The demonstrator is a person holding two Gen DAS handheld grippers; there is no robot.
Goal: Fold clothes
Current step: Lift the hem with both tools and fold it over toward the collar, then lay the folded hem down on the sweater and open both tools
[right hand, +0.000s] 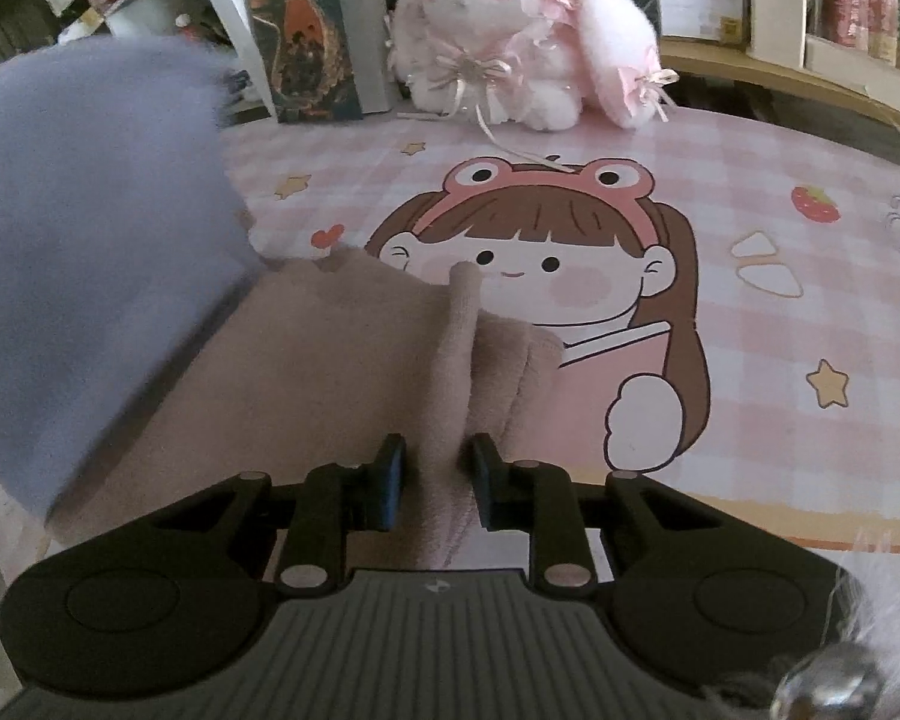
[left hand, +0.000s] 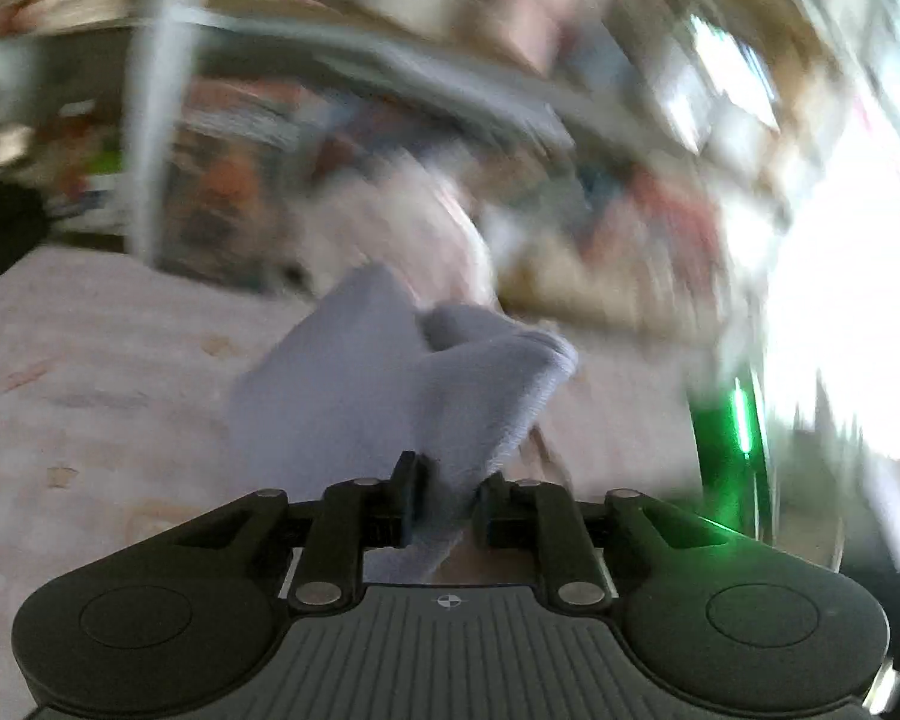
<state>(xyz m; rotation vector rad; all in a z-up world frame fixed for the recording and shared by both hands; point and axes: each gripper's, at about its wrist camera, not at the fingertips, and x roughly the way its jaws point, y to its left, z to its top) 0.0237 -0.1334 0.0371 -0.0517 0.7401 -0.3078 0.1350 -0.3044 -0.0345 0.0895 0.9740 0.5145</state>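
The left wrist view was blurred; only it showed the left gripper (left hand: 444,501) clamped on one lavender cloth (left hand: 384,378), lifted above the pink mat (left hand: 90,372). The right wrist view was sharp: the lavender cloth (right hand: 78,240) hung at the left edge, over one beige cloth (right hand: 354,348) lying on the mat (right hand: 750,324), a fold of it pinched in the right gripper (right hand: 435,483). Behind stood one book (right hand: 300,30), then one plush rabbit (right hand: 528,42).

chinese characters "哈利波特" on the tall book (right hand: 303,30) behind the pink mat
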